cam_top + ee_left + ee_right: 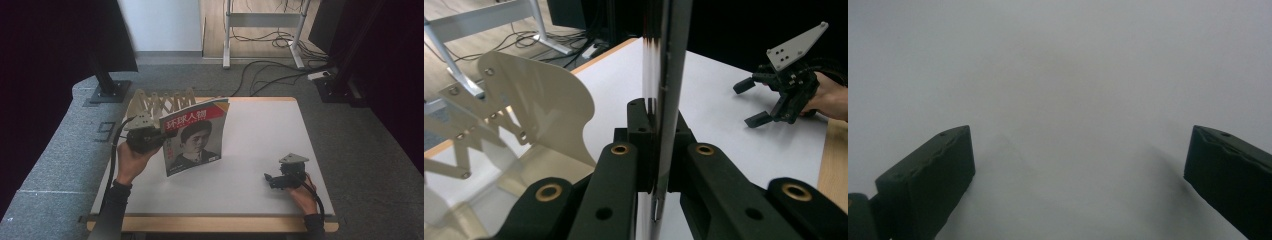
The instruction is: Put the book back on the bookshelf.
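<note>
A magazine [196, 136] with a red title band and a portrait cover stands upright above the white table [260, 145]. My left gripper [161, 135] is shut on its left edge and holds it up. From the left gripper view the magazine [669, 75] appears edge-on, clamped between the black jaws of that gripper [655, 150]. My right gripper [268, 180] rests low over the table near the right front, jaws wide apart with nothing between them; it is also seen at a distance as the right gripper [754, 102]. The right gripper [1078, 170] faces bare white tabletop.
A pale wooden accordion-style rack [161, 103] stands at the table's back left, just behind the magazine; the same rack [514, 105] looms close in the left gripper view. Beyond the table lie grey floor, cables [270, 70] and desk legs [227, 35].
</note>
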Demonstrator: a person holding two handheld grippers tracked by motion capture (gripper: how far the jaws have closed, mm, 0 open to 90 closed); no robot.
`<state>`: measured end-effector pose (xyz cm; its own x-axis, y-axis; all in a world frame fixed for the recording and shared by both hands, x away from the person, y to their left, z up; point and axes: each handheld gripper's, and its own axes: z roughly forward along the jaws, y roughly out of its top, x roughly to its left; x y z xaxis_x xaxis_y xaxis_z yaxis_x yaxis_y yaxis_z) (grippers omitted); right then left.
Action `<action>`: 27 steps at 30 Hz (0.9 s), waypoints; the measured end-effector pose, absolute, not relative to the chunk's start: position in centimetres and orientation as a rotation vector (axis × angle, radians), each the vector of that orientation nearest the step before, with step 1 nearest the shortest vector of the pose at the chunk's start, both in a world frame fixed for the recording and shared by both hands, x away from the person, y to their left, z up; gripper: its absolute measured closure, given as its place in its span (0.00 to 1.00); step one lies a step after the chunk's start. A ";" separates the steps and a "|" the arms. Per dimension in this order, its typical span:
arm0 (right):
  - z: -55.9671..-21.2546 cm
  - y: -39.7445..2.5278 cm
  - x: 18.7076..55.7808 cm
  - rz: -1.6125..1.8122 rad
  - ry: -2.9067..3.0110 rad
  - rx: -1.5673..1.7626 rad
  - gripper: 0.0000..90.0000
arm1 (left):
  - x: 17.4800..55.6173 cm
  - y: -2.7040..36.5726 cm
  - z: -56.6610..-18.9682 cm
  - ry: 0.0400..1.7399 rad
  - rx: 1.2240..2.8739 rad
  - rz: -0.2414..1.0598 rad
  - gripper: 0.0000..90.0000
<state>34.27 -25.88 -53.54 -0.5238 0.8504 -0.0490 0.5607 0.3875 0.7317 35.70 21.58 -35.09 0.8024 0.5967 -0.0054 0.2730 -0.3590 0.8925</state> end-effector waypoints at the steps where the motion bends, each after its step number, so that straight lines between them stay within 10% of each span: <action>1: -53.5 -25.9 34.3 0.940 2.235 1.218 0.00 | 35.6 21.8 -35.0 0.659 1.953 0.397 0.97; 27: -53.7 -26.1 34.6 0.961 2.254 1.258 0.00 | 35.8 26.1 -33.1 0.847 1.884 0.573 0.97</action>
